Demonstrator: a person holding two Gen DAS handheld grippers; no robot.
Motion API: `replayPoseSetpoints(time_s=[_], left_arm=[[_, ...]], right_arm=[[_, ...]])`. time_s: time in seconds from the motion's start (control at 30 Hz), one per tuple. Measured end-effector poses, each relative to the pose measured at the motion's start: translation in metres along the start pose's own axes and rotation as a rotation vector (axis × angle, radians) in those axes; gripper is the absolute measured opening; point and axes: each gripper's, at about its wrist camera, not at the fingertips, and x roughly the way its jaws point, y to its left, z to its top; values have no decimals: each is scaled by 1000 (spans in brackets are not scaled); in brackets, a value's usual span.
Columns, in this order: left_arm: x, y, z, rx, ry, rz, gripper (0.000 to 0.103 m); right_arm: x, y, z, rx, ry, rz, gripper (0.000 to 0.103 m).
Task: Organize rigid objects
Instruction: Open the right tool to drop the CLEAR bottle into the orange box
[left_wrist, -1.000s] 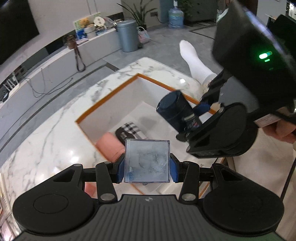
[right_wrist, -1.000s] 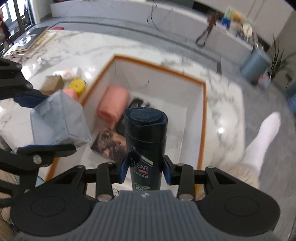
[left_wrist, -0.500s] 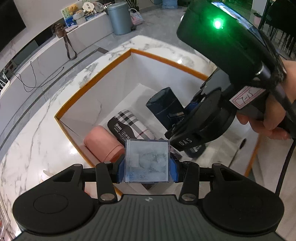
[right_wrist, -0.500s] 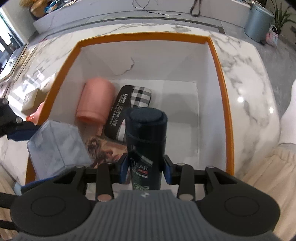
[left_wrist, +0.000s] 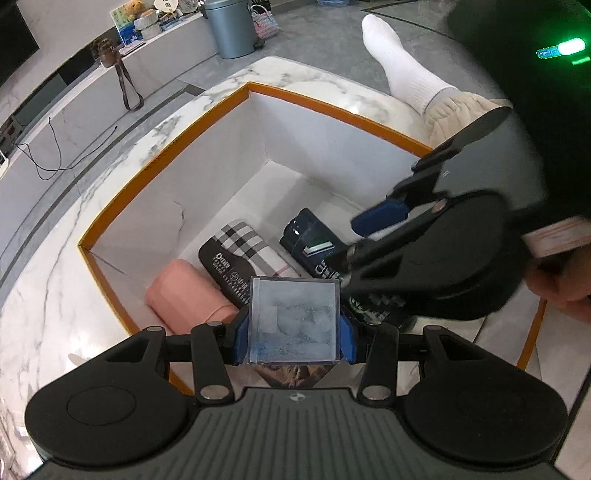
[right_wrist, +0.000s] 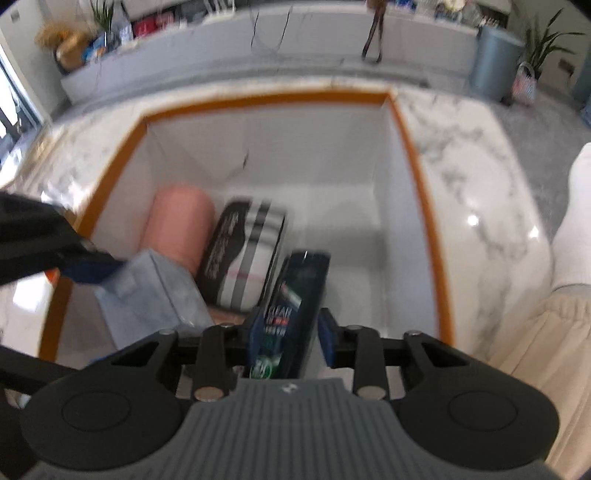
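Note:
My left gripper (left_wrist: 293, 326) is shut on a clear frosted cube case (left_wrist: 293, 317), held just above the near side of the orange-rimmed white box (left_wrist: 166, 147). The right gripper (right_wrist: 288, 332) is low in the box, jaws closing, with a dark blue CLEAR shampoo bottle (right_wrist: 299, 288) between them. The bottle leans forward onto the box floor against the left pad, and a thin gap shows at the right pad. In the left wrist view the bottle (left_wrist: 310, 240) lies beside a plaid pouch (left_wrist: 247, 251) and a pink roll (left_wrist: 184, 295).
The box stands on a white marble table (left_wrist: 55, 258). A printed card (left_wrist: 291, 373) lies on the box floor under the cube case. A person's leg in a white sock (left_wrist: 399, 62) is beyond the table, and a grey bin (left_wrist: 229, 26) stands on the floor.
Both grippers have come down into the box. The shampoo bottle has gone from upright in the right jaws to tipped forward onto the box floor. The cube case stays gripped.

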Motion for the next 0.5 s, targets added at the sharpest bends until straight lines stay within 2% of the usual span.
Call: replayPoseSetpoints(time_s=[0.1,0.3,0.4,0.5], left_arm=[[3,-2,3,10,-1,-11,53],[16,-3,18,-11,2,-26,53],[22,3,27,-78,17,-90,53],[26,3,35,-152,31,-178,53]], right_arm=[[-13,-7,-3,27,-90,-12,16],[-31,-14,-7,64,-230,-39,15],[-36,-20,-4,69,-286,-71,15],[-40,-28,-1,101,-311,-69,15]])
